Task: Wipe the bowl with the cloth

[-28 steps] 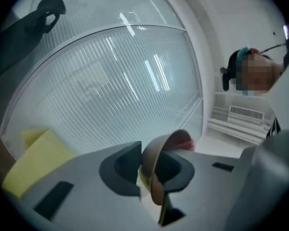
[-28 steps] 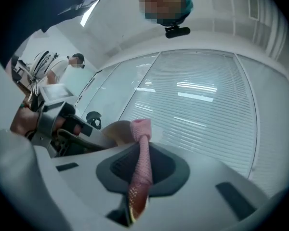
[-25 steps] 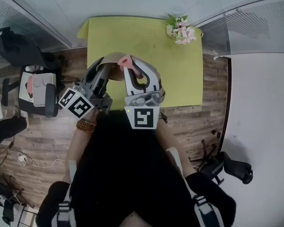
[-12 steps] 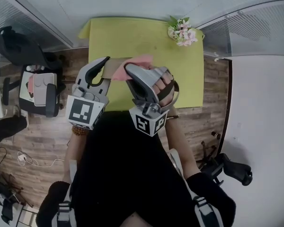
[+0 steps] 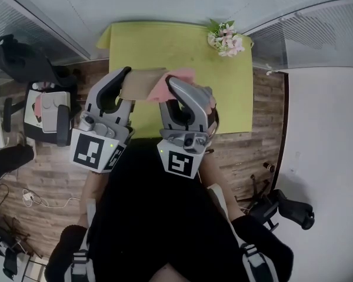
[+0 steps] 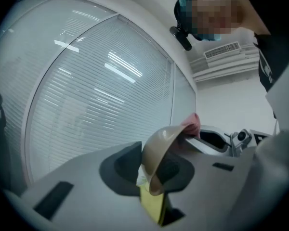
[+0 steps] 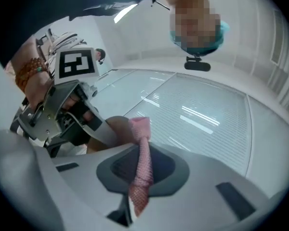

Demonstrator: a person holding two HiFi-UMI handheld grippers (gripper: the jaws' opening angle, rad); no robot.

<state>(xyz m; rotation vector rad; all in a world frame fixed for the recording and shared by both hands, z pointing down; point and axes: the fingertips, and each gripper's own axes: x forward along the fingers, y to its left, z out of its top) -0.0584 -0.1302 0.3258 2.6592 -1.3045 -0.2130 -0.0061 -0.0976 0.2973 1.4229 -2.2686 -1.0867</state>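
One left hand-held gripper, one right hand-held gripper, one tan bowl, one pink cloth, one yellow-green desk, one flower bunch.

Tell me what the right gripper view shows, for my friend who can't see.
The right tool pinches a pink cloth, whose top end meets a tan bowl held by the left tool. Window blinds lie behind.

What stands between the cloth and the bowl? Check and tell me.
Nothing visible does. The right tongs grip the cloth, the left tongs grip the bowl by its rim, and the cloth's free end meets the bowl's edge.
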